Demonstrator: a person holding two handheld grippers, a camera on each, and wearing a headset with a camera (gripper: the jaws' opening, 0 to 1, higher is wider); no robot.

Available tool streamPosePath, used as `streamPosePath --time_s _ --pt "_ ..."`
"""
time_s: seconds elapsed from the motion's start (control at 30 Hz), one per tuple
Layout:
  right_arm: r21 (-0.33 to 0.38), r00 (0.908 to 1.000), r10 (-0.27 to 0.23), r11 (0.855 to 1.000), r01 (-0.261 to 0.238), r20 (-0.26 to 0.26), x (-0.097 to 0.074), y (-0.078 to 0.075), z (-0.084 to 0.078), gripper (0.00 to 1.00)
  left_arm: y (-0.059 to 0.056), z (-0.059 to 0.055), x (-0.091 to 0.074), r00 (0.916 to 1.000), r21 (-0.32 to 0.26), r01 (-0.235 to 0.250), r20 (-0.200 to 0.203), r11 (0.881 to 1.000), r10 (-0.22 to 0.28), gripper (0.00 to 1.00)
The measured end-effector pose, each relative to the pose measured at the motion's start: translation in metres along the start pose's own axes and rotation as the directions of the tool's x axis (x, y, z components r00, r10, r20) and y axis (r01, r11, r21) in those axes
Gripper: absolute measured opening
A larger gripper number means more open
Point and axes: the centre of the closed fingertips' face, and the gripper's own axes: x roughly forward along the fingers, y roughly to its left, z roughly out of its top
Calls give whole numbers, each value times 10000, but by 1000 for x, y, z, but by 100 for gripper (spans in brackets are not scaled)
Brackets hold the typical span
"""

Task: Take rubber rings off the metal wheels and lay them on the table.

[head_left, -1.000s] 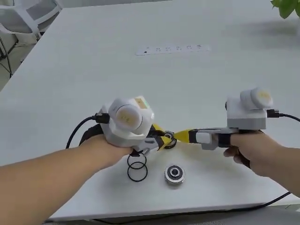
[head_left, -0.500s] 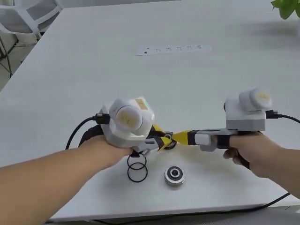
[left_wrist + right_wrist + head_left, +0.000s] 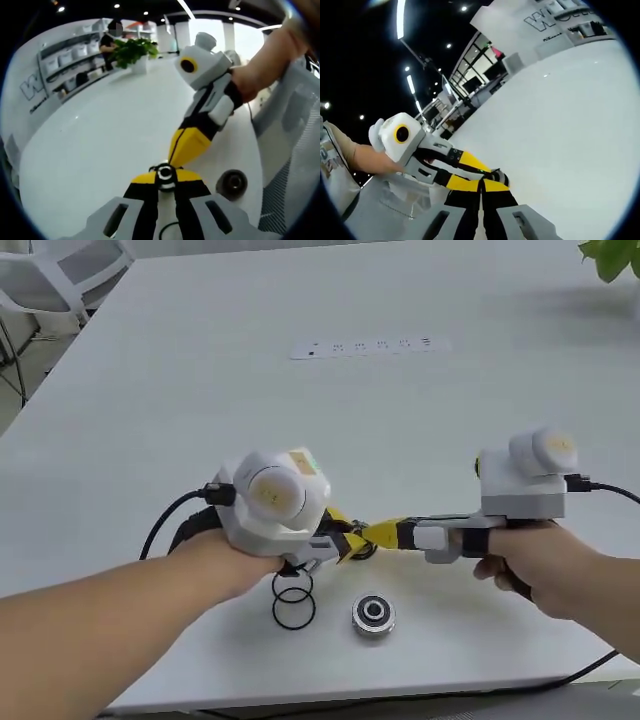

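Loose rings (image 3: 293,601) beside bare wheel (image 3: 373,612); power strip (image 3: 370,344) beyond.

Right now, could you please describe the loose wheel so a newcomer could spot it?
On the white table, look at the near edge. The wheel lies flat there, right of two thin black rings: thick, silvery, dark-centred, and held by nothing.

An open-plan office or showroom is indicated. A long white table (image 3: 200,390) is fitted with a flush socket strip (image 3: 368,344), and a white mesh office chair (image 3: 60,280) is drawn up to it. Wall shelves (image 3: 75,55), large wall lettering (image 3: 31,87), a potted plant (image 3: 132,50) and recessed ceiling lights (image 3: 400,17) are seen around it.
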Motion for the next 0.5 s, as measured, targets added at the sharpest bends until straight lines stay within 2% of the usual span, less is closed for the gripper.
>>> streamPosePath --time_s 0.27,0.3,0.33,0.37,0.5 --pt "61 9997 244 9997 -244 89 -2 3 0 0 0 0 0 10000 -13 20 49 10000 -20 11" --pt "91 9994 342 9994 -343 98 -2 4 0 0 0 0 0 10000 -22 27 55 10000 -27 11" --pt "270 9975 697 9972 -700 139 -2 10 1 0 0 0 0 10000 -21 28 58 10000 -28 11" --pt "138 9989 455 9989 -457 131 -2 6 1 0 0 0 0 10000 -22 30 57 10000 -30 11" --pt "246 9983 561 9981 -565 175 -4 7 2 0 0 0 0 10000 -9 44 65 10000 -43 11"
